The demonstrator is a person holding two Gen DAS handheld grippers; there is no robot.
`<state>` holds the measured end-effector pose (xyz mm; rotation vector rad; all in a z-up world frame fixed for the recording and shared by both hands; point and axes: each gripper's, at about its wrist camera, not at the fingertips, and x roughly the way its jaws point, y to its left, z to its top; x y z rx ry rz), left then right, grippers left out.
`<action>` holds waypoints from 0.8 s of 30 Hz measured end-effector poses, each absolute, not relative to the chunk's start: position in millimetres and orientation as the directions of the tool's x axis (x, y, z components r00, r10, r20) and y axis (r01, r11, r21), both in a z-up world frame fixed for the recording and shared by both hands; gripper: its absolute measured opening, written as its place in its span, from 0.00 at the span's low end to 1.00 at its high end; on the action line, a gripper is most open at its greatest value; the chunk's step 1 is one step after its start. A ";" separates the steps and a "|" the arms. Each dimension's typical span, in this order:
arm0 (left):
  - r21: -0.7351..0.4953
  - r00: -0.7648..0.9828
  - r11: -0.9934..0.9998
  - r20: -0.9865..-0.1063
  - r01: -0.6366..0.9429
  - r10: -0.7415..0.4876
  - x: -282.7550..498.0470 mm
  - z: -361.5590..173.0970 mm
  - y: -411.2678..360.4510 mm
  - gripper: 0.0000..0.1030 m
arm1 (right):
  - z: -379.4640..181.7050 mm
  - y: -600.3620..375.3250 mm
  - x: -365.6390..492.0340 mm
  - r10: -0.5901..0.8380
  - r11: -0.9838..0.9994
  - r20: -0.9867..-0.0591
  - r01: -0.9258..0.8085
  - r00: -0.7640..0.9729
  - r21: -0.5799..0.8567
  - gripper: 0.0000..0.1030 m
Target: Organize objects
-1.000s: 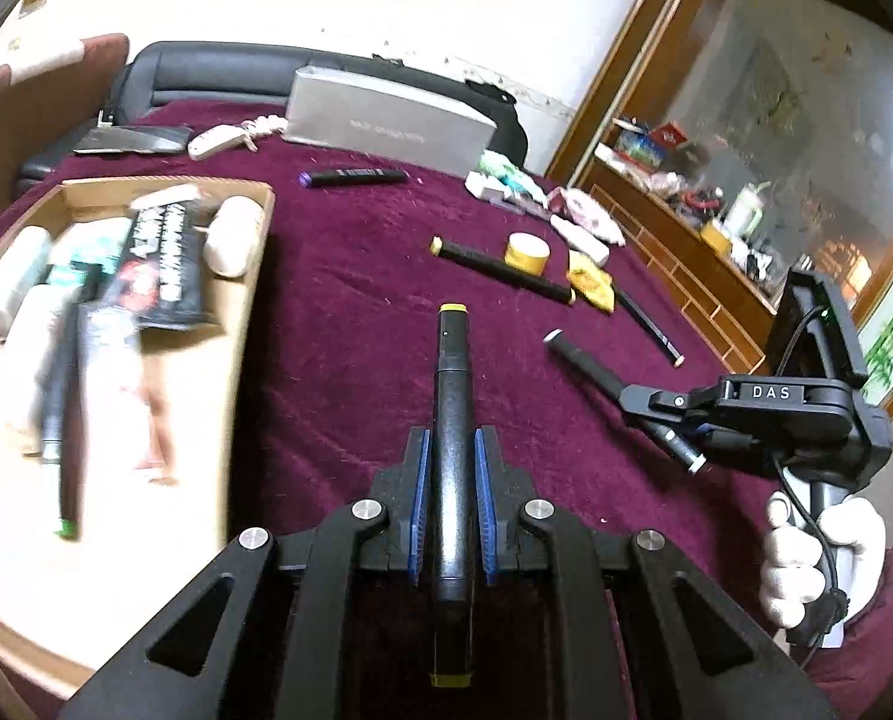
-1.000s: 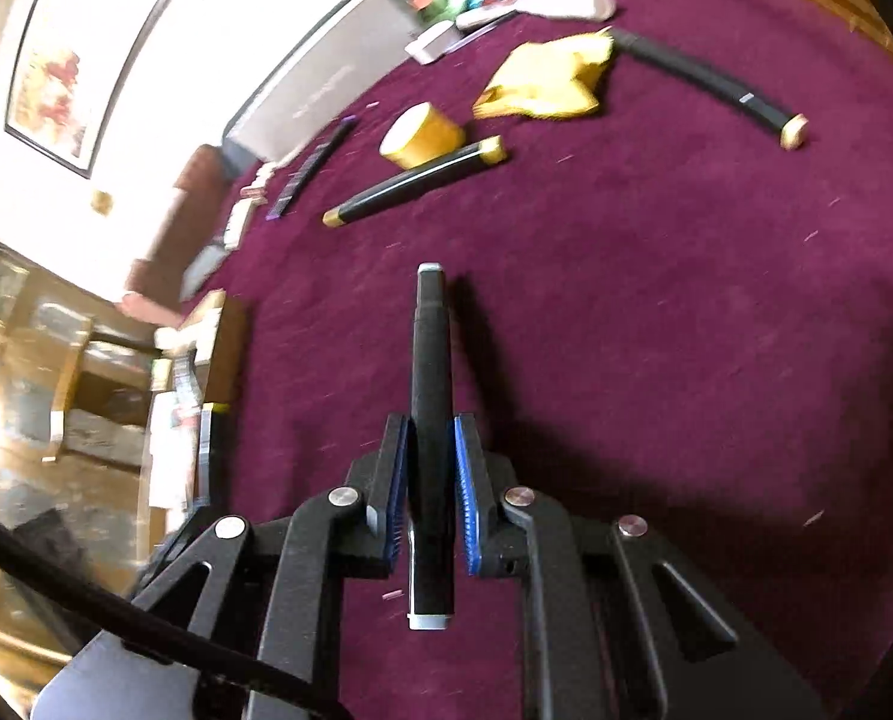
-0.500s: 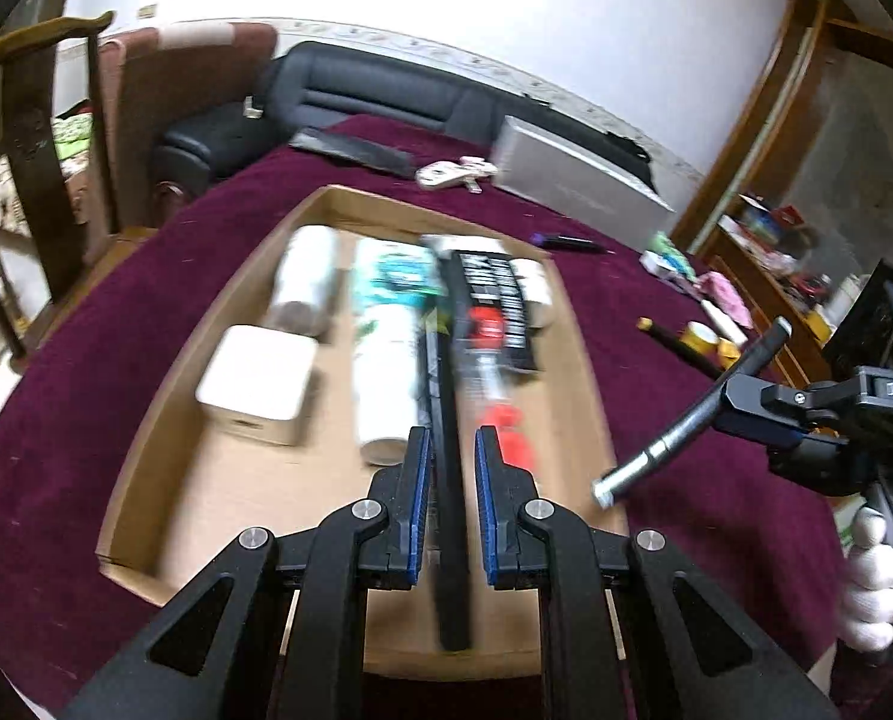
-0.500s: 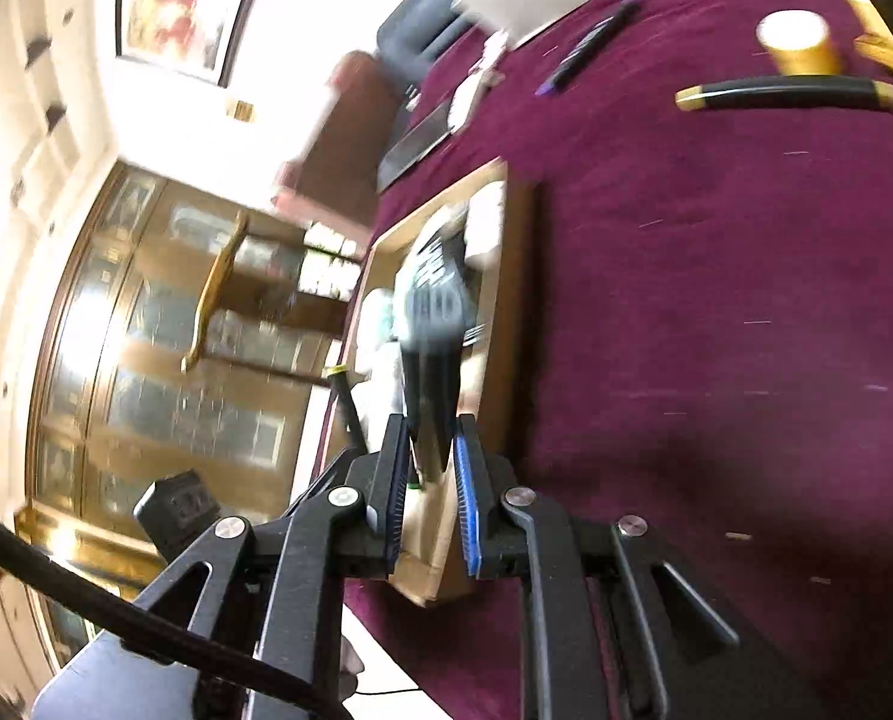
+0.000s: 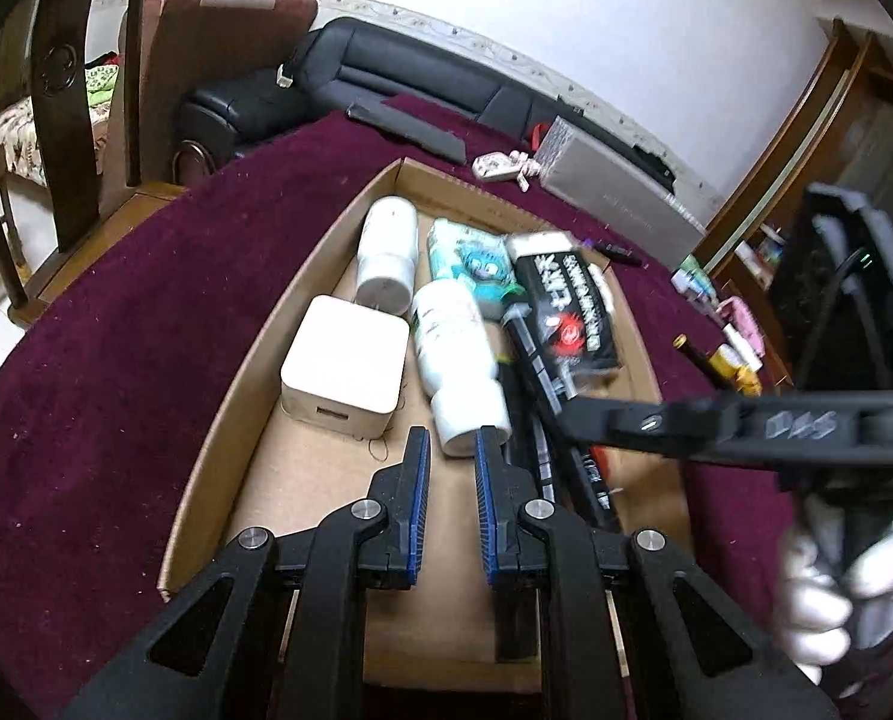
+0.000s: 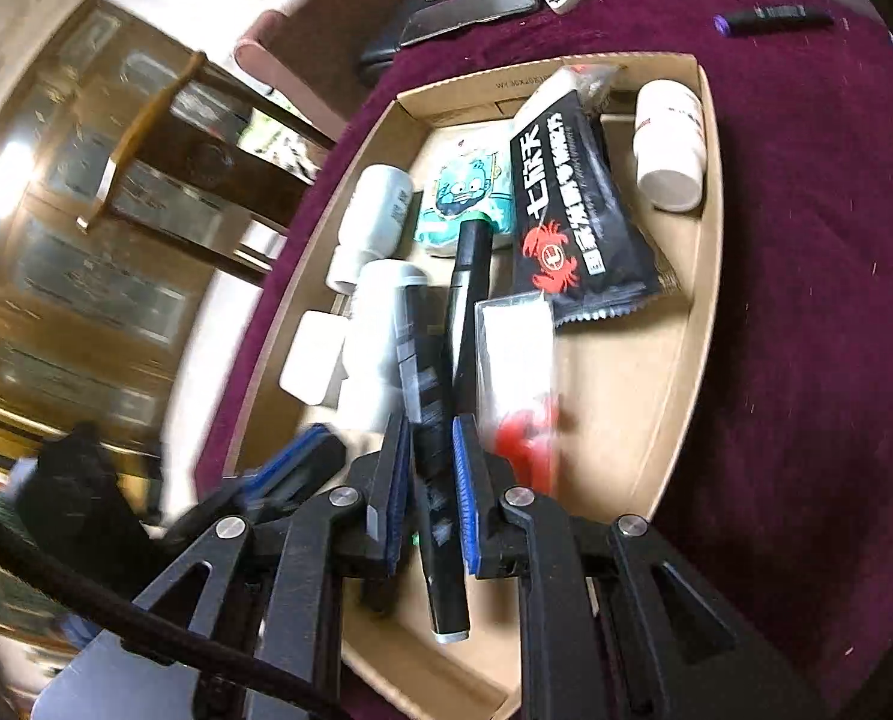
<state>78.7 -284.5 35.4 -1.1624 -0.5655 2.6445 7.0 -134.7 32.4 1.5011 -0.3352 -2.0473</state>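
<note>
Marker (image 6: 440, 516): a black pen with a grey end cap, between the jaws of my right hand-held gripper (image 6: 431, 495), low over the cardboard tray (image 6: 701, 276)
Handling: I judge it light, stiff and smooth; a hold at the middle of the barrel should stop tilting
Left hand-held gripper (image 5: 451, 504): parted, holds nothing, above the tray floor
Right jaws: close on the marker; motion blur hides whether they touch it
Hard to see: pens beside the white bottle (image 5: 455, 369) overlap; I cannot count them

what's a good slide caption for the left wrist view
Open left gripper hovers over the brown cardboard tray of white bottles and packets while the right gripper reaches in beside it.
</note>
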 end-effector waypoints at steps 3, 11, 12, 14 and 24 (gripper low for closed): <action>-0.434 -0.689 -0.900 -0.642 -0.034 0.336 83.9 43.5 -288.2 0.12 | 36.3 -133.3 13.4 -0.539 -0.831 -0.808 0.311 -0.238 0.462 0.15; -0.454 -0.720 -0.890 -0.606 -0.038 0.339 92.7 54.4 -291.2 0.20 | 49.5 -82.1 44.0 -0.555 -0.832 -0.738 0.288 -0.385 0.475 0.36; -0.453 -0.721 -0.891 -0.606 -0.036 0.337 93.4 55.5 -290.3 0.20 | 49.5 -77.5 45.5 -0.561 -0.828 -0.725 0.282 -0.399 0.485 0.37; -0.452 -0.721 -0.891 -0.607 -0.032 0.334 95.1 58.7 -287.0 0.20 | 51.2 -57.9 53.5 -0.578 -0.815 -0.693 0.262 -0.431 0.517 0.37; -0.359 -0.712 -0.922 -0.610 -0.143 0.348 116.5 84.3 -220.7 0.30 | 55.1 20.6 79.2 -0.498 -0.849 -0.647 0.172 -0.577 0.500 0.41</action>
